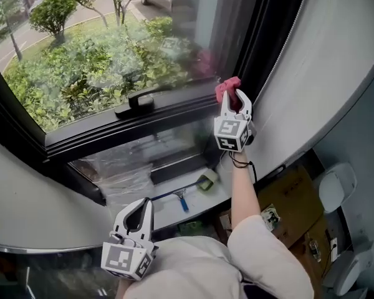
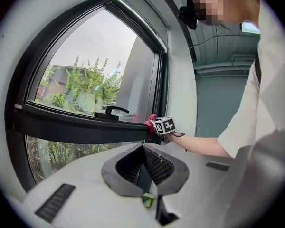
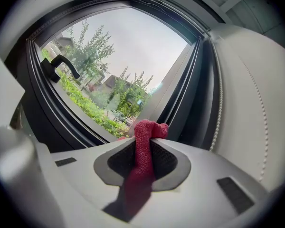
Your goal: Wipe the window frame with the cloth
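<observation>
- Clamped tight in the right gripper (image 1: 235, 102): a small crimson cloth of nubbly weave (image 1: 227, 87), bunched into a knob past the jaw tips, with a tail trailing back down between the pads.
- Cloth up at the far right end of the black metal window frame (image 1: 131, 128), tucked into the corner where the horizontal rail meets the upright, against the rail.
- Down low, near the person's chest and well apart from the frame: the left gripper (image 1: 143, 205), jaws closed tip to tip, nothing between them.
- On the rail, left of the cloth: a black lever window handle (image 1: 135, 103), lying flat along the frame.
- Beyond the upper glass: dense green shrubs (image 1: 93, 67), a few thin trees, and a strip of grey road (image 1: 43, 33) at the top left.
- Right of the frame: a pale grey wall surface (image 1: 324, 61), with a white beaded cord (image 3: 218, 103) running along it.
- Below the rail: a lower pane with crumpled clear plastic sheeting (image 1: 121, 170) in front of it.
- On the white sill (image 1: 168, 213): a blue-handled tool (image 1: 177, 198) and, just beside it, a greenish roll of tape (image 1: 207, 179).
- Lower right, down on the floor: a flattened brown cardboard box (image 1: 293, 201).
- Reaching up to the right gripper: a bare forearm out of a white short sleeve (image 1: 268, 257).
</observation>
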### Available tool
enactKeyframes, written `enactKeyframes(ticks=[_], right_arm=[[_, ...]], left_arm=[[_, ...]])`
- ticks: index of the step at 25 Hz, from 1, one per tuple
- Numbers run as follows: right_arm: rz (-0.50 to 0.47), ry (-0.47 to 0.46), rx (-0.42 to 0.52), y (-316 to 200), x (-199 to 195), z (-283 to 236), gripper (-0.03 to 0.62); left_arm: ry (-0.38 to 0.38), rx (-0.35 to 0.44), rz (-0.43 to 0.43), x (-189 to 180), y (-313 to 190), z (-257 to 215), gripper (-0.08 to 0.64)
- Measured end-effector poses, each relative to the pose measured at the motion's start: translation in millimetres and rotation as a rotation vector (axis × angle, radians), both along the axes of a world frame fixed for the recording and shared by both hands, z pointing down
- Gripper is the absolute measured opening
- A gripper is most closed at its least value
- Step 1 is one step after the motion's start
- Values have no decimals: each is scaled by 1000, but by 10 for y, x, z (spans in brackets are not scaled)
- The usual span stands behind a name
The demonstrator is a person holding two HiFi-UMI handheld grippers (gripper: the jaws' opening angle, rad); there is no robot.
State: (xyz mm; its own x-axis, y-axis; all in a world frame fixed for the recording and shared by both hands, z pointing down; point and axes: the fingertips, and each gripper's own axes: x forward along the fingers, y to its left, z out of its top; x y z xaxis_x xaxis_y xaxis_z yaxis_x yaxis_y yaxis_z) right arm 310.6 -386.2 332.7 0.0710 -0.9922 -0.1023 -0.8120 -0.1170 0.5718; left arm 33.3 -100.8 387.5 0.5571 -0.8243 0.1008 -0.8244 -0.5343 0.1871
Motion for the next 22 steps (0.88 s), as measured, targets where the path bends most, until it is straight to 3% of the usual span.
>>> enactKeyframes(ticks=[2, 7, 9, 12, 16, 22], right_arm=[[-39, -28, 0, 34, -38, -65, 89], [-154, -132, 171, 482, -231, -525, 89], [-207, -187, 163, 577, -318, -593, 89], [-274, -275, 76, 475, -421, -516, 89], [-233, -321, -27, 92, -447, -245, 89], [-124, -210, -71, -210, -470, -71, 89]], left_arm=[[0, 3, -2, 25, 53, 10, 8], [5, -16, -20, 36, 165, 70, 8], [2, -18, -29, 16, 176, 77, 8], [-4, -16, -31, 6, 177, 81, 8], [-4, -15, -27, 17, 190, 76, 8], [-3, -29, -51, -69, 173, 101, 8]])
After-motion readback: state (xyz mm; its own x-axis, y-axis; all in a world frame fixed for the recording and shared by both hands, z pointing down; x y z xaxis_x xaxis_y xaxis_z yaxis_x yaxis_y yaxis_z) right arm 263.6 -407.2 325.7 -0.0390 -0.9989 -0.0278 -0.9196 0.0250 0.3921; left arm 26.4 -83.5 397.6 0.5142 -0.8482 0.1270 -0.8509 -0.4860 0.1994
